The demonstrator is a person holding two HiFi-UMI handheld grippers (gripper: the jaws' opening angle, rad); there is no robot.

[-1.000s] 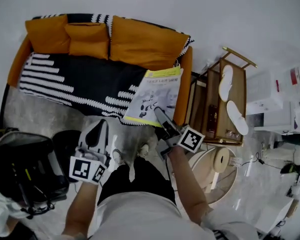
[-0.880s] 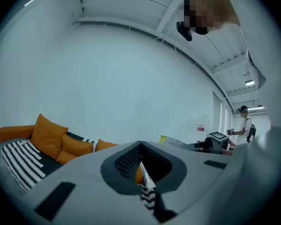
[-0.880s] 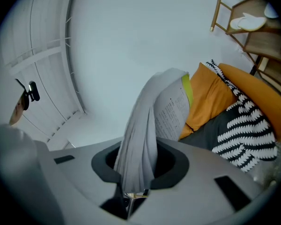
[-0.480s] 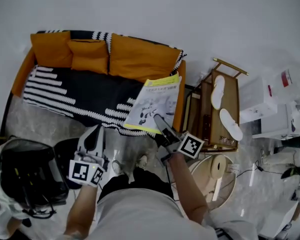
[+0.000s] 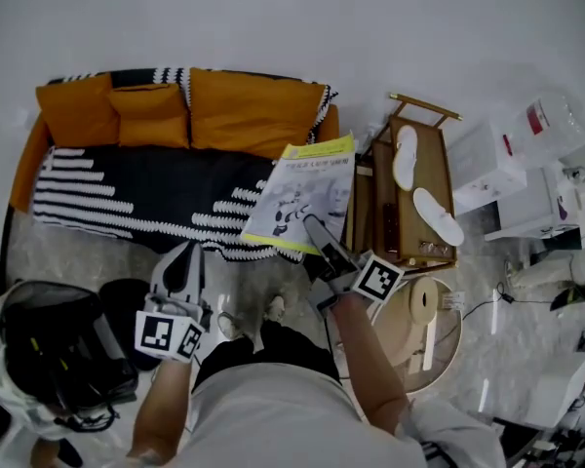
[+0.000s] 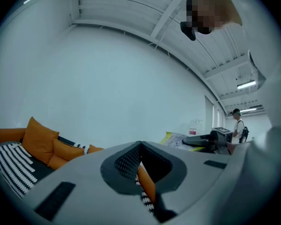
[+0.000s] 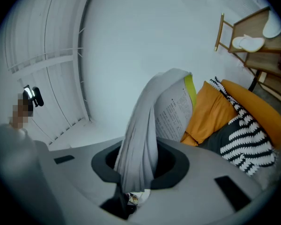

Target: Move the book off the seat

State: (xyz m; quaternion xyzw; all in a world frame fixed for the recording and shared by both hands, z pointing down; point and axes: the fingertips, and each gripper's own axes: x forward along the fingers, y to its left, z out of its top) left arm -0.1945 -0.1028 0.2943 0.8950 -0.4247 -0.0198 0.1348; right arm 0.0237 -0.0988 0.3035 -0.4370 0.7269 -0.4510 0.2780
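A white book with a yellow edge (image 5: 304, 195) hangs in the air over the right end of the orange sofa (image 5: 39, 135). My right gripper (image 5: 322, 237) is shut on its lower corner. In the right gripper view the book's pages (image 7: 171, 111) rise up out of the jaws of the right gripper (image 7: 136, 172). The seat carries a black and white striped blanket (image 5: 146, 188). My left gripper (image 5: 180, 269) hovers in front of the sofa, over the floor, shut with nothing in it. In the left gripper view only a thin slit shows at the left gripper (image 6: 140, 172).
Orange cushions (image 5: 253, 110) lean along the sofa back. A wooden rack with white slippers (image 5: 414, 193) stands right of the sofa, and a round wooden stool (image 5: 424, 310) in front of it. A black bag (image 5: 58, 354) lies at the lower left. A person (image 6: 238, 125) stands far off.
The right gripper has lifted the book higher and carried it a little toward the sofa's right end. The left gripper has risen slightly, still shut and holding nothing.
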